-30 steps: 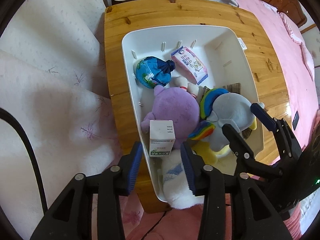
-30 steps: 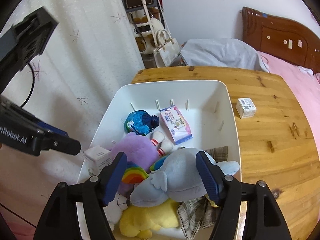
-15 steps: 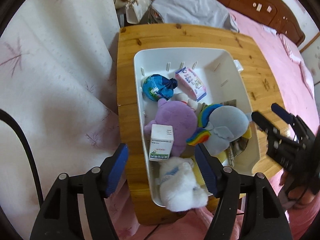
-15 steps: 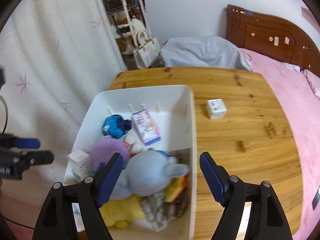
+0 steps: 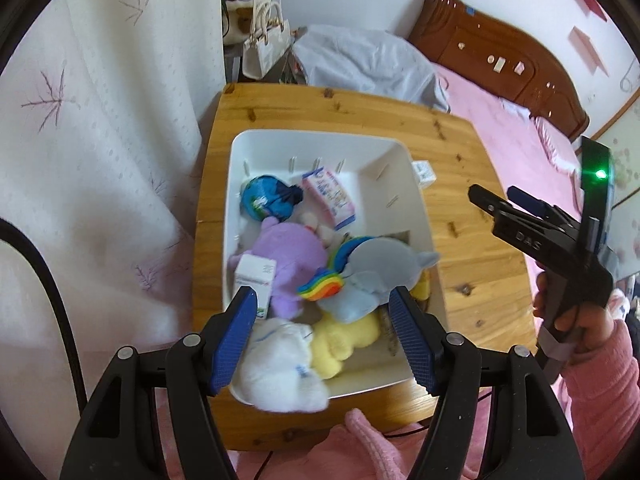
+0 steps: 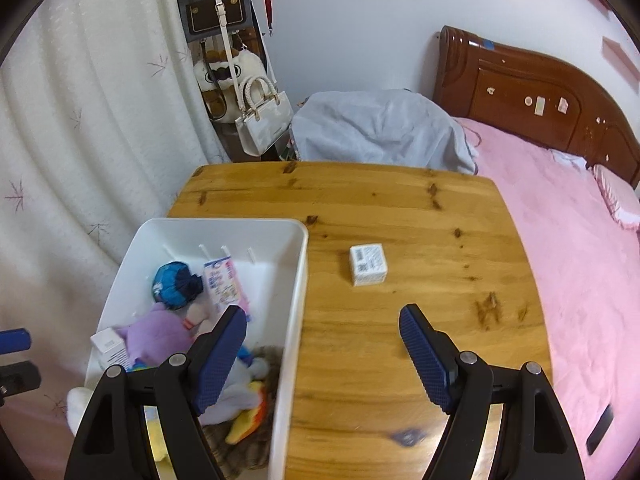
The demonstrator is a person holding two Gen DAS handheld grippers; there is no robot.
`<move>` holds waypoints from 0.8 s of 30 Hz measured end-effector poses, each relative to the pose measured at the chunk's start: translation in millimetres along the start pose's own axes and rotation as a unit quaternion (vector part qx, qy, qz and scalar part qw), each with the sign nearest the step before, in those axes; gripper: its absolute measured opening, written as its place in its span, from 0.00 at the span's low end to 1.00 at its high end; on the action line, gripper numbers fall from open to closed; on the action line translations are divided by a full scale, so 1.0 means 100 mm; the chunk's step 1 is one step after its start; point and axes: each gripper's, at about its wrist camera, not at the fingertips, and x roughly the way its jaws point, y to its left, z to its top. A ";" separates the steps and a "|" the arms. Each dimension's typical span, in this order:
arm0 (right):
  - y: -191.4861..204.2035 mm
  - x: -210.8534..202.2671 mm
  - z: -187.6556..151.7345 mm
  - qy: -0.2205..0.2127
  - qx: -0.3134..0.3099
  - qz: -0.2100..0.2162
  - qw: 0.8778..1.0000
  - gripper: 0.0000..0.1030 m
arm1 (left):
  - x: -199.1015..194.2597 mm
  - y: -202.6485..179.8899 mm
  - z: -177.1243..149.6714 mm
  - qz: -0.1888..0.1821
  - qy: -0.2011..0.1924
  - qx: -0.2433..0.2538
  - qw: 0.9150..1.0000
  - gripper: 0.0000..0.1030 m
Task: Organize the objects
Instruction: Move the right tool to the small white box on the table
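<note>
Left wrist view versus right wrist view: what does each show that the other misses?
Left only: the white plush, yellow plush and the right gripper beside the bin.
Right only: the whole small white box alone on the table.
Both: the white bin, blue pouch, purple plush, pink packet.

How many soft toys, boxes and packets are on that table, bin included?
Soft toys: 4 (purple, grey-blue with rainbow mane, yellow, white)
Small boxes: 2 (in bin, on table)
Packets: 2 (blue, pink-and-white)
Total: 8
</note>
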 end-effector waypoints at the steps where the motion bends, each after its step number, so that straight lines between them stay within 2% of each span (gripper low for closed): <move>1: -0.04 0.02 0.04 -0.001 -0.004 -0.001 1.000 0.77 | -0.01 -0.03 0.00 0.000 -0.005 -0.005 1.000 0.70; 11: -0.38 0.32 0.36 -0.007 -0.022 0.015 1.000 0.77 | 0.00 -0.38 0.00 -0.010 -0.044 -0.065 0.997 0.70; 18: -0.48 0.62 0.40 0.001 -0.033 0.044 0.998 0.77 | 0.00 -0.60 -0.05 0.011 -0.059 -0.096 0.994 0.70; 24: -0.58 0.91 0.39 0.015 -0.032 0.063 0.997 0.77 | 0.02 -0.76 -0.13 0.029 -0.057 -0.113 0.991 0.70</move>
